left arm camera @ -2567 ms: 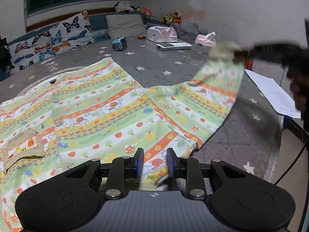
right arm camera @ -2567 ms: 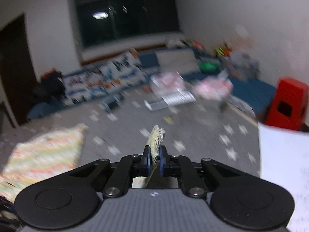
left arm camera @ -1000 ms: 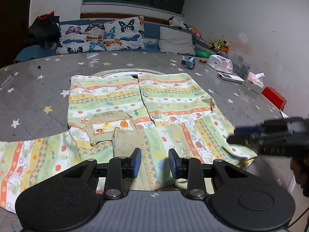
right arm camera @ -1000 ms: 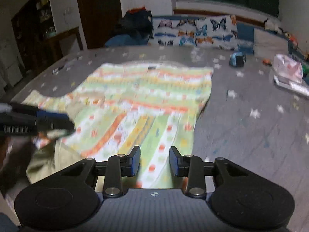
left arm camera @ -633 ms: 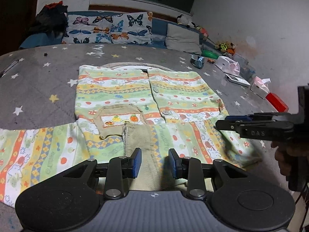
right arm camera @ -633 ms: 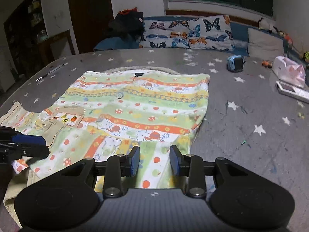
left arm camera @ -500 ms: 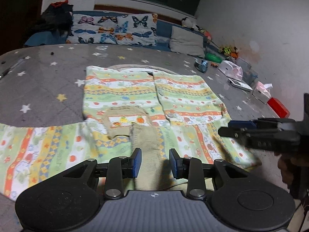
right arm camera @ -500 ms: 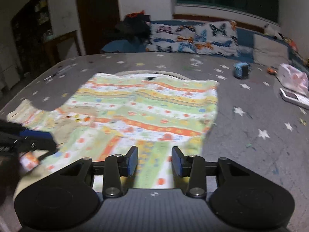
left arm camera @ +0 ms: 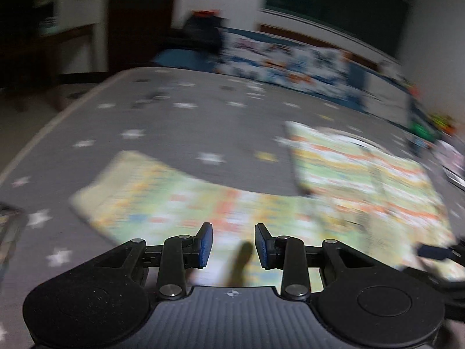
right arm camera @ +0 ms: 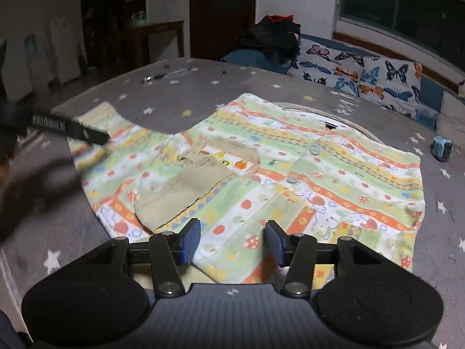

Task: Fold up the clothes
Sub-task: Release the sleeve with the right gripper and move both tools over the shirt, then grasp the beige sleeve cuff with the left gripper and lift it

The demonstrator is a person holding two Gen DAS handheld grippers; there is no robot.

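Child's shirt [right arm camera: 305, 174]: striped green, yellow, orange and white, with fruit and animal print. Lies flat, front up, on the grey star-patterned surface [right arm camera: 203, 87]. Buttons run down the placket. A beige pocket sits on the chest. 1 sleeve is folded across the front, beige cuff [right arm camera: 174, 195] near the pocket. Other sleeve [left arm camera: 174, 195] is spread out sideways.

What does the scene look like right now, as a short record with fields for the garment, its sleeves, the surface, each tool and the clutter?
garment: striped, fruit-print children's shirt, spread flat
sleeves: one folded across the front; the other lies stretched out
surface: grey star-patterned cover
left tool: open, empty, above the outstretched sleeve
right tool: jaws opening, empty, above the hem
clutter: butterfly-print pillow, small blue object
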